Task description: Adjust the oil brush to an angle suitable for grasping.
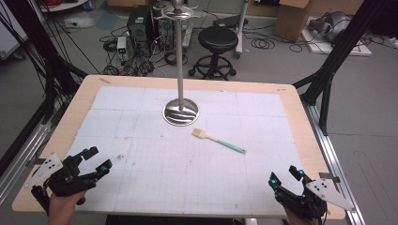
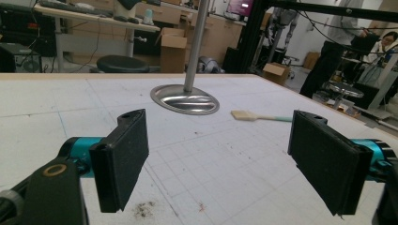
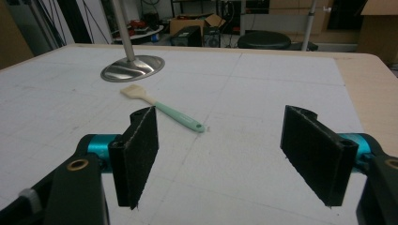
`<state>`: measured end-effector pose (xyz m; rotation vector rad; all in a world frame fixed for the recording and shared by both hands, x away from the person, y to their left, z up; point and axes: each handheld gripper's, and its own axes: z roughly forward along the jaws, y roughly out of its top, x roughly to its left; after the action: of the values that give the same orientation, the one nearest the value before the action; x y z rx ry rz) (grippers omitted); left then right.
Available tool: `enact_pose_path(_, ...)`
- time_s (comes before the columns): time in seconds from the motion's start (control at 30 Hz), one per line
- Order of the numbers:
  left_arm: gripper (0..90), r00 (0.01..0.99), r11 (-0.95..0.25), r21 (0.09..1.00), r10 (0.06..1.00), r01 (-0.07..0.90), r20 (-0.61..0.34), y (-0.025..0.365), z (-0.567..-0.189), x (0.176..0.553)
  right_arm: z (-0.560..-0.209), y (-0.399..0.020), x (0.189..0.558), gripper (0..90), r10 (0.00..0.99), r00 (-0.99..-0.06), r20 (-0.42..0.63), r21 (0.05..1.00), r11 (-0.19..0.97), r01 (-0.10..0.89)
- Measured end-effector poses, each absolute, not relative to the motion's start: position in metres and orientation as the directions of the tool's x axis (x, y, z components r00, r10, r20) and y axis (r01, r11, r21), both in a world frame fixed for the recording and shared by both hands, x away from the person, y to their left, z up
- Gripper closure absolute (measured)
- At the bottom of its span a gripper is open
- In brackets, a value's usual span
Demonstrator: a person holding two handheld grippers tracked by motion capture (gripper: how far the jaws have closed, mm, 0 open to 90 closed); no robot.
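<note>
Both grippers, left and right, rested near the table edge, jaws spread and empty; reaching for the spatula seemed next.

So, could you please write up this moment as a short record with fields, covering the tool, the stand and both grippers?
surface: table covered with a white gridded mat
tool: spatula, pale head and green handle, lying flat on the mat
stand: metal stand, round base, upright pole, just behind the spatula
left gripper: open, nothing held, at the near left corner
right gripper: open, nothing held, at the near right corner
contact: neither gripper touches the spatula
</note>
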<state>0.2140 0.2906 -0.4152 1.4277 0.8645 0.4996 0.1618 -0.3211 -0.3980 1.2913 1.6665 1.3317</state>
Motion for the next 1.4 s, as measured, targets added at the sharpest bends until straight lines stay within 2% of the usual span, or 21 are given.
enact_pose_path(0.5, 21.0, 0.621, 0.097, 0.972, 0.754, 0.215, -0.212, 0.286, -0.417, 0.217, -0.401, -0.317, 0.166, 27.2, 0.946, -0.309, 0.102, 0.942, 0.008, 0.334)
enact_pose_path(0.6, 21.0, 0.620, 0.091, 0.970, 0.755, 0.224, -0.214, 0.286, -0.418, 0.218, -0.402, -0.309, 0.174, 33.8, 0.939, -0.322, 0.118, 0.934, 0.005, 0.357)
enact_pose_path(0.67, 21.0, 0.617, 0.092, 0.969, 0.756, 0.228, -0.217, 0.287, -0.419, 0.219, -0.403, -0.306, 0.179, 34.8, 0.937, -0.328, 0.121, 0.932, 0.006, 0.361)
enact_pose_path(0.8, 21.0, 0.618, 0.092, 0.968, 0.754, 0.235, -0.222, 0.287, -0.420, 0.221, -0.405, -0.291, 0.204, 45.8, 0.927, -0.353, 0.128, 0.916, 0.026, 0.401)
enact_pose_path(1.03, 21.1, 0.623, 0.086, 0.967, 0.750, 0.239, -0.221, 0.286, -0.420, 0.220, -0.403, -0.255, 0.244, 57.1, 0.910, -0.397, 0.120, 0.901, 0.068, 0.428)
enact_pose_path(1.2, 21.1, 0.621, 0.092, 0.965, 0.750, 0.244, -0.228, 0.288, -0.421, 0.220, -0.404, -0.226, 0.281, 62.5, 0.915, -0.386, 0.119, 0.883, 0.080, 0.462)
enact_pose_path(1.27, 21.5, 0.619, 0.091, 0.966, 0.752, 0.243, -0.226, 0.289, -0.421, 0.219, -0.405, -0.211, 0.300, 69.9, 0.925, -0.371, 0.080, 0.870, 0.116, 0.479)
enact_pose_path(1.4, 21.5, 0.616, 0.101, 0.964, 0.751, 0.247, -0.236, 0.291, -0.421, 0.220, -0.405, -0.201, 0.315, 76.2, 0.925, -0.375, 0.067, 0.865, 0.133, 0.484)
